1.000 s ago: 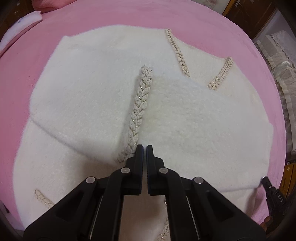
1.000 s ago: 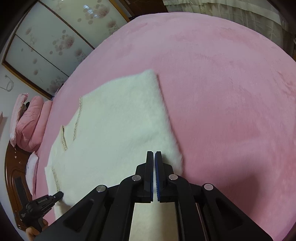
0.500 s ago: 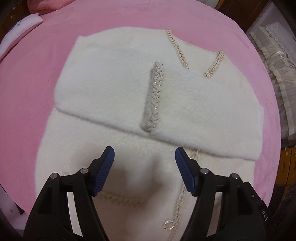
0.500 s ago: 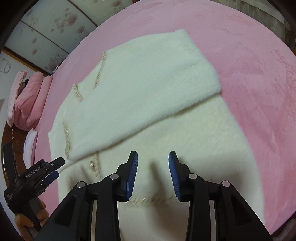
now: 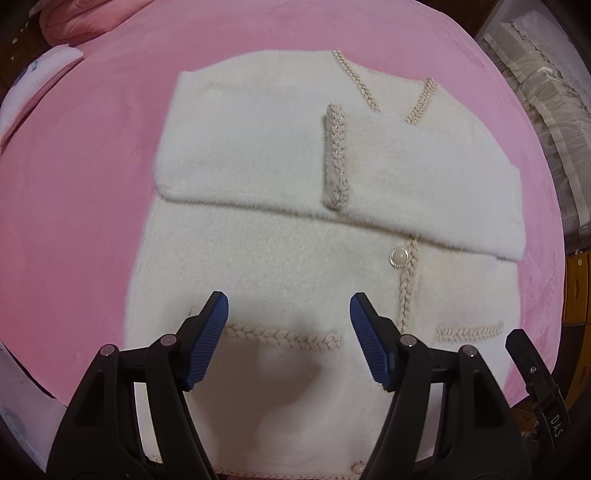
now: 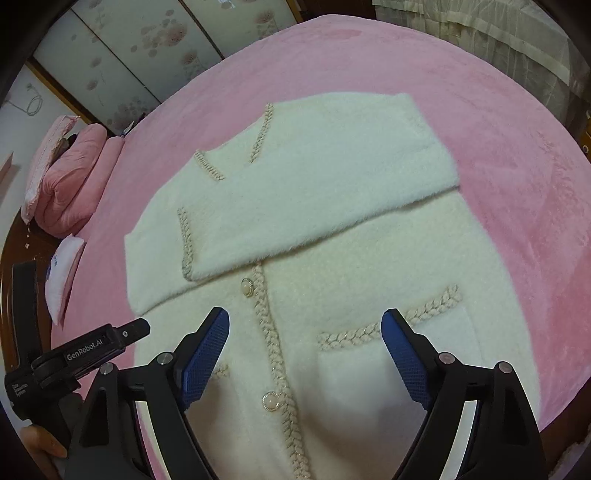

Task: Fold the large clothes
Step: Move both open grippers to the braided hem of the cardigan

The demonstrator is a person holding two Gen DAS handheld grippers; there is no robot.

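A fluffy white cardigan [image 5: 288, 266] with beige braided trim lies flat on the pink bed, also in the right wrist view [image 6: 332, 258]. Both sleeves are folded across the chest as a band [image 5: 406, 184]. My left gripper [image 5: 289, 314] is open and empty above the left pocket braid [image 5: 280, 338]. My right gripper [image 6: 305, 325] is open and empty above the button placket [image 6: 273, 354] and the right pocket [image 6: 391, 325]. The other gripper's body shows in each view's lower corner [image 6: 74, 354].
The pink bedspread [image 6: 498, 155] surrounds the cardigan. Pink pillows [image 6: 70, 177] and a white cushion [image 6: 62, 280] lie at the bed's head. Wardrobe doors [image 6: 129, 55] stand behind, curtains [image 6: 480, 33] to the right, and the wooden bed frame [image 6: 11, 266] at left.
Both grippers opened, let go of the sleeves and drew back toward the hem. The sleeves now lie folded across the chest.
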